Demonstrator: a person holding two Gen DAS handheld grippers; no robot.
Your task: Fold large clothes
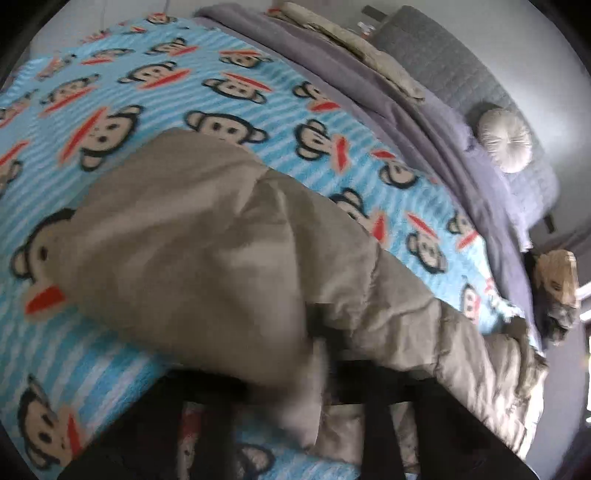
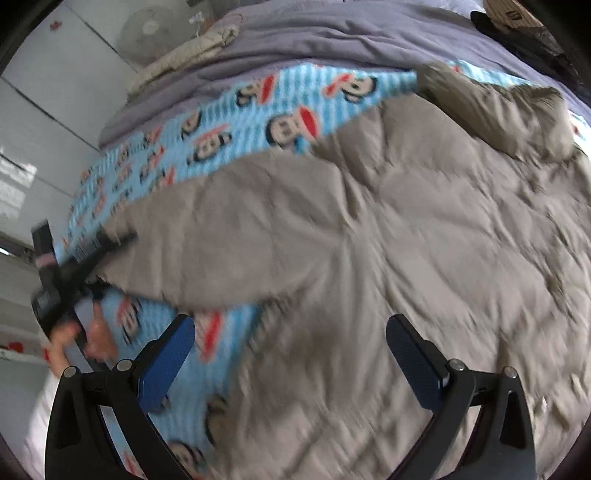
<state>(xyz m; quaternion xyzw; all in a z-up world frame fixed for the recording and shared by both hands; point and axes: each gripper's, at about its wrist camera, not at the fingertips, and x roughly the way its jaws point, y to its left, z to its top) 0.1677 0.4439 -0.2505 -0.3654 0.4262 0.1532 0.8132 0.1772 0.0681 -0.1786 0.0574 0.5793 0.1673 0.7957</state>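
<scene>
A large grey-brown quilted jacket (image 2: 388, 229) lies spread on the monkey-print blanket (image 2: 207, 140) that covers the bed, with a grey-purple duvet (image 2: 314, 33) beyond the blanket's far edge.

The left gripper (image 2: 79, 258), seen from the right wrist view, sits at the jacket's left edge, where a flap of the garment (image 1: 207, 236) appears raised off the blanket. In the left wrist view that fabric drapes over the dark jaws and hides them, so I cannot tell for sure whether they pinch it, though the lifted cloth suggests a hold.

The right gripper (image 2: 291, 354) hovers over the jacket's near edge with its jaws spread wide and nothing between the blue pads (image 2: 166, 362).

This looks like an early fold: one side or sleeve being brought across the jacket's body. The next move likely calls for carrying the lifted flap toward the jacket's middle, while the right gripper comes down to pin or pinch the near hem so the puffy fabric doesn't slide.
</scene>
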